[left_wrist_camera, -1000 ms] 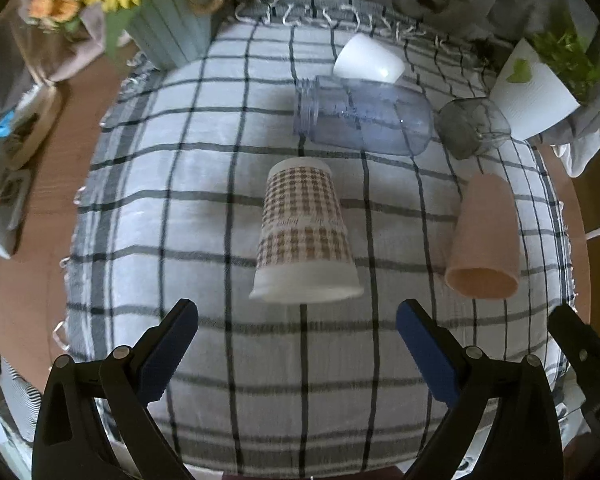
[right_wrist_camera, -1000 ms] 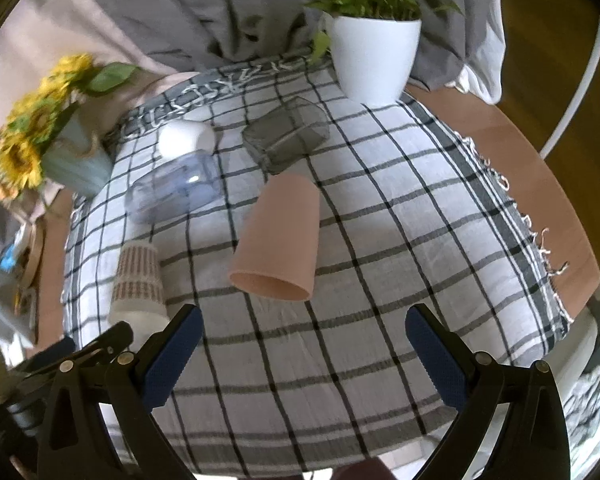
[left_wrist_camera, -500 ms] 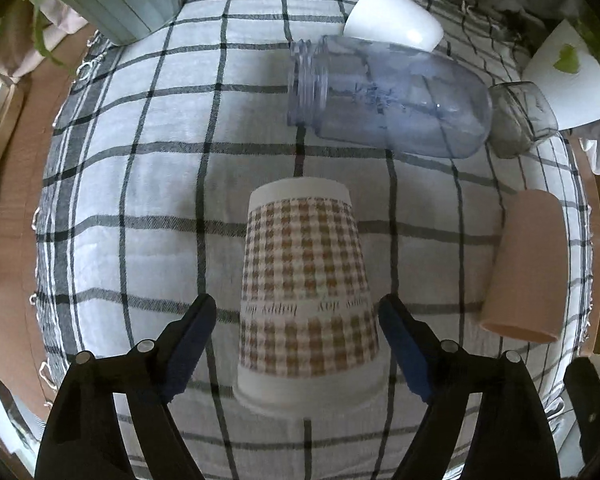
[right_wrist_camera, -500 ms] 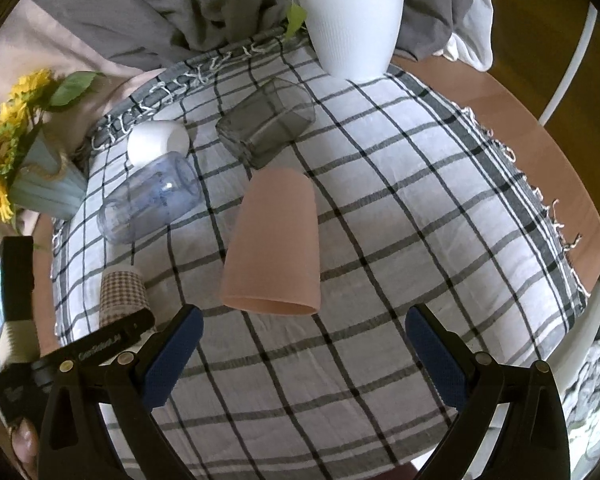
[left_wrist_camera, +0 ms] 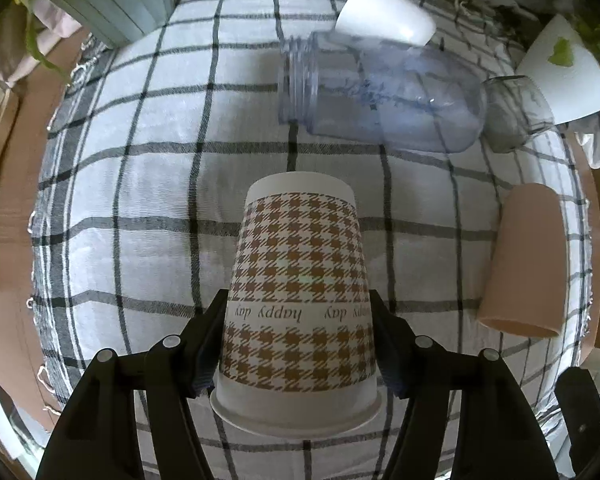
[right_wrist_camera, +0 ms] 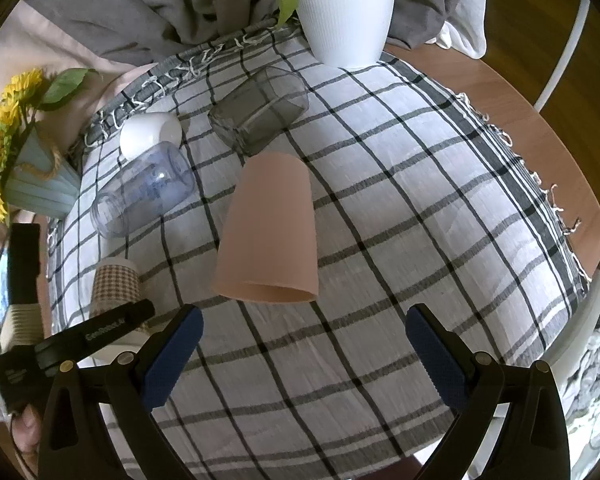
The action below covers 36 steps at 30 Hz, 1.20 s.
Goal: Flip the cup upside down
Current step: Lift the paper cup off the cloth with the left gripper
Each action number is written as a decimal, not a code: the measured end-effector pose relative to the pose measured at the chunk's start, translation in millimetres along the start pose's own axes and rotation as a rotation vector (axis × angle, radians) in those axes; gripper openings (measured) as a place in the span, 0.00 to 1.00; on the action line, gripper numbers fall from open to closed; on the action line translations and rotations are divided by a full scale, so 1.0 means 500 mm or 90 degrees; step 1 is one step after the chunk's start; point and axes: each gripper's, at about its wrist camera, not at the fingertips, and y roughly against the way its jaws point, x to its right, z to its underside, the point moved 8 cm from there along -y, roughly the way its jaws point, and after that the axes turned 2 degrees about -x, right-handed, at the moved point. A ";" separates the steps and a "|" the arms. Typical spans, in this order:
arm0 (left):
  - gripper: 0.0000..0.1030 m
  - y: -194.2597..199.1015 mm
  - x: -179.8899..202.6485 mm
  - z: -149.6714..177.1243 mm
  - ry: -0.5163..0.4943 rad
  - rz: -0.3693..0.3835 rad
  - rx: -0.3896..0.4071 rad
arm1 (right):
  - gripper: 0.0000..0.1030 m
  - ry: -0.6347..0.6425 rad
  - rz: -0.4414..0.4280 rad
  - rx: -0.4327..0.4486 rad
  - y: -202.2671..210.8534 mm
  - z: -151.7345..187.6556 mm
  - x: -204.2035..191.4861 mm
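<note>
A brown houndstooth paper cup lies on its side on the checked cloth, rim toward me. My left gripper is shut on it, one finger against each side near the rim. The cup also shows in the right wrist view, partly hidden behind the left gripper. A pink cup lies on its side, open end toward my right gripper, which is open and empty a little short of it. The pink cup also shows in the left wrist view.
A clear bluish jar, a white cup and a smoky glass lie on their sides at the back. A white plant pot and a sunflower vase stand at the far edges. The wooden table edge is at right.
My left gripper has moved forward around the houndstooth cup and closed on its sides. My right gripper has come a little closer to the pink cup, still open.
</note>
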 end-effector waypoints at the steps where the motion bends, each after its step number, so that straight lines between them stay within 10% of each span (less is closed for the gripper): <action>1: 0.62 0.008 -0.002 0.003 0.001 -0.001 0.006 | 0.99 0.000 -0.001 0.001 0.002 0.002 0.001; 22: 0.62 0.039 0.090 0.196 0.039 0.066 0.011 | 0.99 0.064 0.026 0.003 0.039 0.071 0.081; 36: 0.62 -0.013 0.121 0.212 0.037 0.039 -0.005 | 0.99 0.085 0.056 -0.006 0.024 0.099 0.133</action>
